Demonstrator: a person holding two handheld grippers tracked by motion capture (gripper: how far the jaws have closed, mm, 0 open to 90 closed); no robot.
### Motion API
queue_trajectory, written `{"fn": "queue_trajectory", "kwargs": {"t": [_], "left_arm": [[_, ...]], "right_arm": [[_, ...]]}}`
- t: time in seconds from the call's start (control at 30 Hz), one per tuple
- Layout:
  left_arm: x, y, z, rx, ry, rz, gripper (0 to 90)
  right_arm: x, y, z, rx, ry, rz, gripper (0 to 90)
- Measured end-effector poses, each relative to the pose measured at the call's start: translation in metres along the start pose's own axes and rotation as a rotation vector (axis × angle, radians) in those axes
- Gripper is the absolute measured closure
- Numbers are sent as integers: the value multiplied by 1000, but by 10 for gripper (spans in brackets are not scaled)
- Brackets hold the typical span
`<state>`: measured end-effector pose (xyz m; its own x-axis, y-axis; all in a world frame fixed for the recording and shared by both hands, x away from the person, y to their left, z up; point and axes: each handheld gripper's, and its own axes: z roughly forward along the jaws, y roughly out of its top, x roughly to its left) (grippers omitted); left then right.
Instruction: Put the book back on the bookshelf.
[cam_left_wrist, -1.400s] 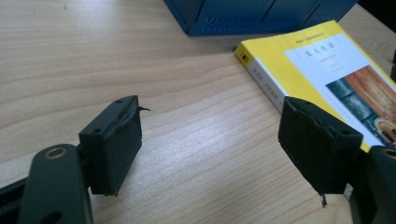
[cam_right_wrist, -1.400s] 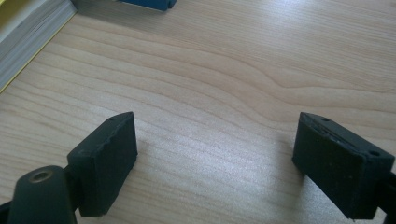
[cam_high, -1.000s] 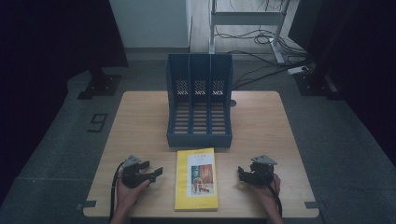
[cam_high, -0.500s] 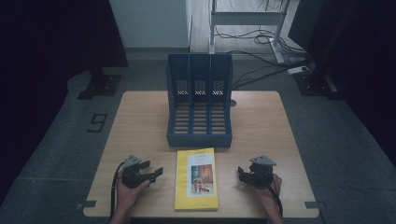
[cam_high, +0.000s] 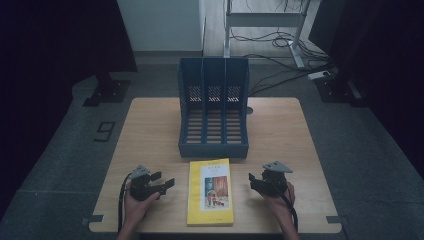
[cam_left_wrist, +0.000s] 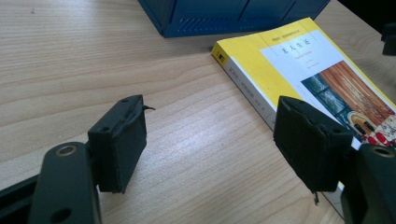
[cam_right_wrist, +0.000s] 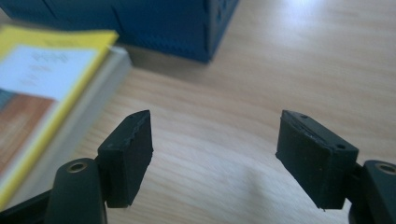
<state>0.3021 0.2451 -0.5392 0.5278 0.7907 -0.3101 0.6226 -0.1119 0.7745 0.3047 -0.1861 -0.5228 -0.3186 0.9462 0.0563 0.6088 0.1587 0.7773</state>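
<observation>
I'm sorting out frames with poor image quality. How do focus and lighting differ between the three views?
High view: dim overall, dark surroundings, but the book and blue rack are readable. Left gripper view: bright and sharp, the cover's title characters are crisp. Right gripper view: the jaws are sharp, but the book and rack behind them are blurred.

Bench (cam_high: 150, 130), wooden. File rack (cam_high: 214, 107), blue, three compartments, at centre toward 12 o'clock. Book (cam_high: 210, 191), yellow, flat, just beside the rack at 6 o'clock. Left hand-held gripper (cam_high: 159, 184) at 7 o'clock, right hand-held gripper (cam_high: 256, 183) at 5 o'clock, both apart from the book.
</observation>
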Motion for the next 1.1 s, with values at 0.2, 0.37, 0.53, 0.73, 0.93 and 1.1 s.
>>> {"fn": "queue_trajectory", "kwargs": {"t": [0.2, 0.37, 0.53, 0.73, 0.93, 1.1], "left_arm": [[0, 1, 2, 0, -9, -1, 257], [-2, 2, 3, 11, -14, -13, 258], [-8, 2, 5, 18, -20, 0, 259], [-13, 4, 5, 18, -26, 9, 259], [-19, 5, 6, 6, -37, 22, 259], [-27, 3, 10, 18, -54, 39, 259]], "right_arm": [[10, 0, -5, -35, 34, -1, 264], [15, -3, -11, -60, 48, -12, 273], [24, -3, -13, -69, 74, -35, 273], [34, -4, -13, -71, 98, -50, 270], [46, -5, -8, -59, 122, -66, 272], [55, -6, -10, -89, 136, -73, 285]]}}
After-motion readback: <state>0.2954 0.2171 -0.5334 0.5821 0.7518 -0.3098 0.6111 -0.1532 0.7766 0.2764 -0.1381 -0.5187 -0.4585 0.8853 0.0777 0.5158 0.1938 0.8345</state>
